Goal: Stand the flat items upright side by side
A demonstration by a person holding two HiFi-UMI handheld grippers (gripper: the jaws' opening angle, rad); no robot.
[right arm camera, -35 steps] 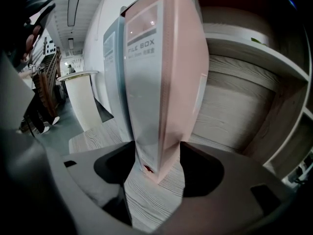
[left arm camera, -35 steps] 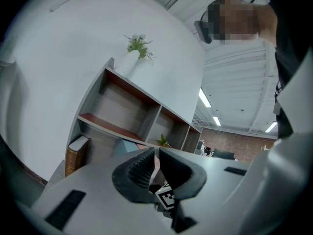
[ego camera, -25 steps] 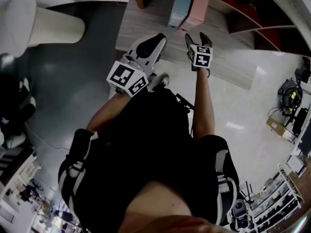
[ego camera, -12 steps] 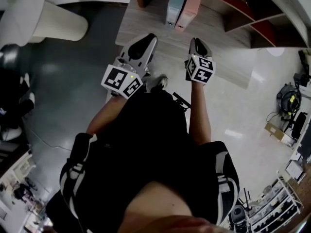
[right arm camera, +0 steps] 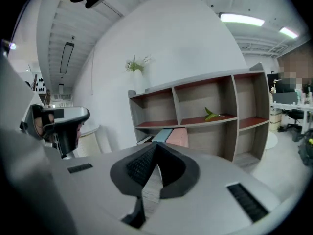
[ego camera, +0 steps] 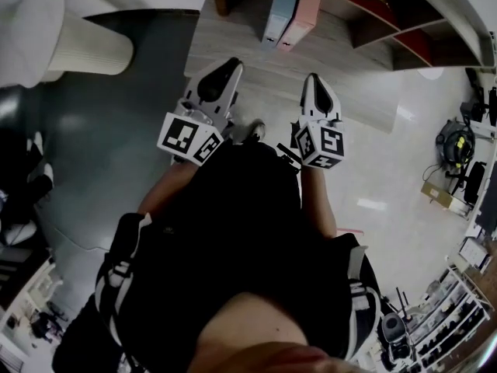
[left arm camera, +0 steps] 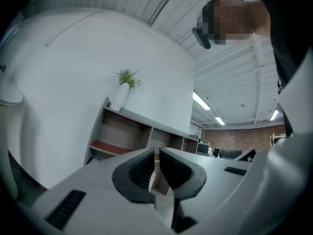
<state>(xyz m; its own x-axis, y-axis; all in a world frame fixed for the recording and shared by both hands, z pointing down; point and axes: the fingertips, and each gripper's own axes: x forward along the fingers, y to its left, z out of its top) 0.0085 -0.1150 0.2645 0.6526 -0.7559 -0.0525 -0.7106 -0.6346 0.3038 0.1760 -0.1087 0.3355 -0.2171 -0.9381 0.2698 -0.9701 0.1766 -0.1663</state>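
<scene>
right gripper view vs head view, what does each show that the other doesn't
Only the right gripper view: the vase with a plant atop the shelf unit. Only the head view: the left gripper and the person's dark clothes. Both: the right gripper, jaws just closed on nothing, and the blue item and pink item upright side by side.

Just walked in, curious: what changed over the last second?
The right gripper drew back from the pink item, its jaws closing on nothing. The left gripper backed off slightly, nearly shut and empty. The pink item and blue item stayed upright, side by side.
</scene>
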